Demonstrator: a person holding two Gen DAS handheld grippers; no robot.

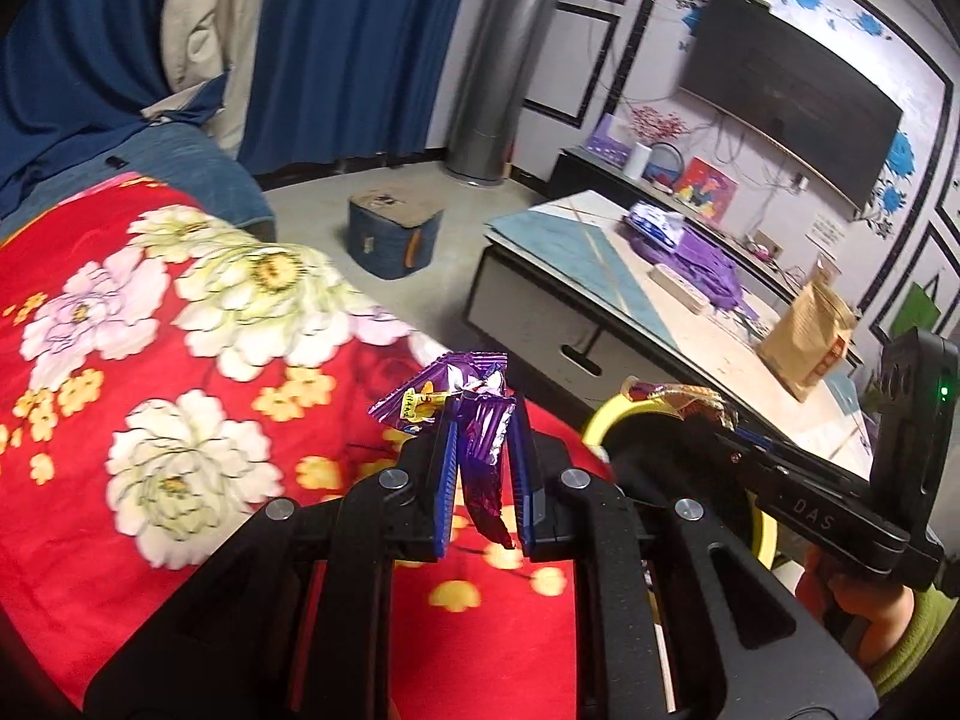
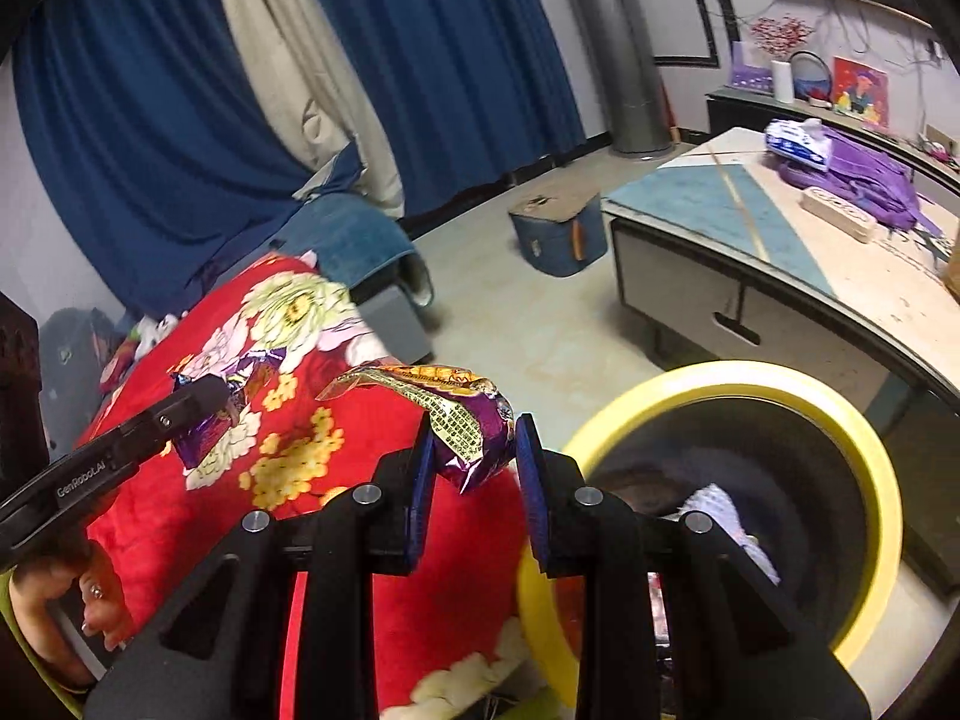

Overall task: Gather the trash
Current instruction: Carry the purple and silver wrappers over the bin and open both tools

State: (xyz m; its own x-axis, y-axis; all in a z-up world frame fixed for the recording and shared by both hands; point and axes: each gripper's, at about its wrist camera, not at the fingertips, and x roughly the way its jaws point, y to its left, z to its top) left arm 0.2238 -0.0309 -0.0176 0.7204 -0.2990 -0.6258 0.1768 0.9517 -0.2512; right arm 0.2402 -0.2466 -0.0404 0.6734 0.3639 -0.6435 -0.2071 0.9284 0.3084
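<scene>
While both grippers hang over the red flowered blanket (image 1: 180, 360), each one carries a piece of trash. The left gripper (image 1: 483, 420) has its jaws pinching a crumpled purple wrapper (image 1: 474, 414), whose tail dangles down between the blue pads (image 1: 447, 480). The right gripper (image 2: 471, 444) has its jaws pinching a purple and gold wrapper (image 2: 462, 420), its gold end sticking out to the left above the blanket. Just beside the blanket's edge stands a yellow-rimmed bin (image 2: 864, 468) with something white inside; the right gripper is close to its rim. Beyond the bin, a desk (image 2: 690, 198) carries a purple bag (image 2: 870, 180) and a brown paper bag (image 1: 804, 336). A hand (image 2: 60, 606) grips the left handle.
</scene>
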